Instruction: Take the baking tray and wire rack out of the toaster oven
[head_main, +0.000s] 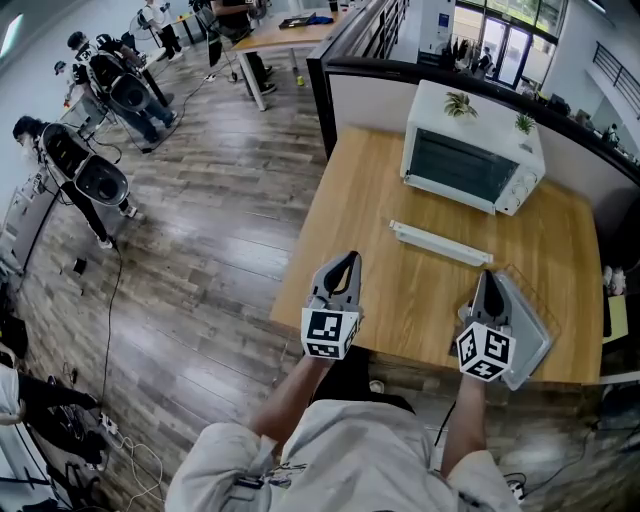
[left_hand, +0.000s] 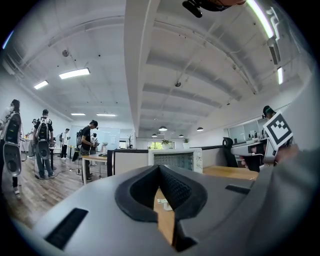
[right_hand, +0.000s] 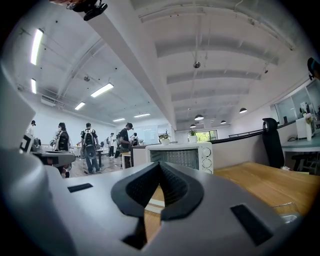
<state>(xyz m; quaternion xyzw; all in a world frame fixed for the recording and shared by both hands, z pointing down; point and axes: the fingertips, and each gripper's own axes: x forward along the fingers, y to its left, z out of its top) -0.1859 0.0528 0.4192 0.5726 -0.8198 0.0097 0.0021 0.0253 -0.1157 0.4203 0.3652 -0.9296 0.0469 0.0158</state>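
Left gripper (head_main: 350, 258): jaws pressed together, nothing between them; held level over the near edge of the table (head_main: 390, 190).
Right gripper (head_main: 489, 275): jaws together, empty; just beside the grey tray (head_main: 532, 335).
Grey tray: flat on the near right corner.
Toaster oven (head_main: 470, 160): far side, door closed.
Long white piece (head_main: 440, 243): mid-table; identity unclear.

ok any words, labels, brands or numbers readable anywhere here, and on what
None can be read in any view.
left gripper and right gripper: only black-and-white square marker patterns, no letters.
toaster oven: marks around its knobs are too small to read.
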